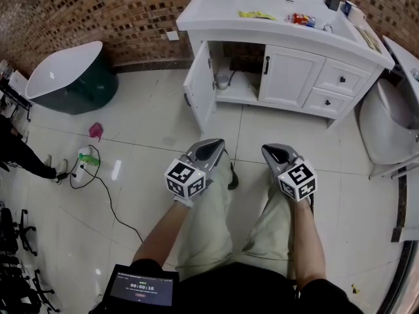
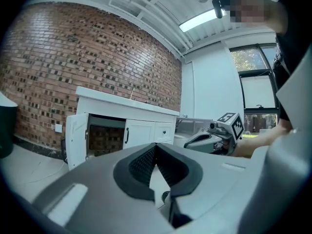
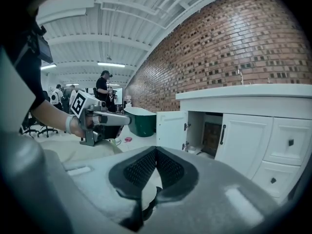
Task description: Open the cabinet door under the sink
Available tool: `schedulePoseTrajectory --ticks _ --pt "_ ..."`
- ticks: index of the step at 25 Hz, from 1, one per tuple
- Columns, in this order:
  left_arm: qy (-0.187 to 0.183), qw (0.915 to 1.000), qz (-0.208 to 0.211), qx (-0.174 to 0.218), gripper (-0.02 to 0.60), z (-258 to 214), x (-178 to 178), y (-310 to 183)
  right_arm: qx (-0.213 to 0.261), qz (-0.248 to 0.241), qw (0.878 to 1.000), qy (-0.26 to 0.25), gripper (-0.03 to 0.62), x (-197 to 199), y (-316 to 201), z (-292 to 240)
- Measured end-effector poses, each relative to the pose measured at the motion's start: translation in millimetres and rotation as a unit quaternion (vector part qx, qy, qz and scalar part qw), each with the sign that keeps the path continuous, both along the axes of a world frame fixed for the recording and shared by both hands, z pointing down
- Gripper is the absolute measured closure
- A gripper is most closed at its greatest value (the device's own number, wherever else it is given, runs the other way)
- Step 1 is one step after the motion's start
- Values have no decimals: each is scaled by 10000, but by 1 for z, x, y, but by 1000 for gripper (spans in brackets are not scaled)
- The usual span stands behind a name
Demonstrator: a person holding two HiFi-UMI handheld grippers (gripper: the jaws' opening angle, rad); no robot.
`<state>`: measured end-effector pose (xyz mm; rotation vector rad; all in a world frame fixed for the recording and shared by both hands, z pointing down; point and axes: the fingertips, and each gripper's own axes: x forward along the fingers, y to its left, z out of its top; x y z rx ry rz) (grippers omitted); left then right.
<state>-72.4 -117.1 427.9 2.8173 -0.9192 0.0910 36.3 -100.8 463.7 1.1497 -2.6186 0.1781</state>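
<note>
Cabinet door [image 1: 198, 87] stands swung open at the left end of the white vanity [image 1: 288, 70] against the brick wall [image 1: 98, 12]. Over the pale tiled floor [image 1: 150, 129], left gripper [image 1: 211, 148] and right gripper [image 1: 272, 152] have jaws pressed together, holding nothing.

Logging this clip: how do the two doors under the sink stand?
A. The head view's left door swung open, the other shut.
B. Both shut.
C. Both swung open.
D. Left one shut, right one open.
A: the left door stands swung outward from the opening, while the right door sits flush and shut.
</note>
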Motion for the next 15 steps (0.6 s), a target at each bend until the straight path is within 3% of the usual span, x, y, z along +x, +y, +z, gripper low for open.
schedulePoseTrajectory --ticks 5,15 --pt "120 9999 66 22 566 -1 2 15 54 100 9999 -47 602 9 17 -7" --pt "-167 9995 188 165 565 13 15 58 64 150 9998 -118 602 10 57 -4"
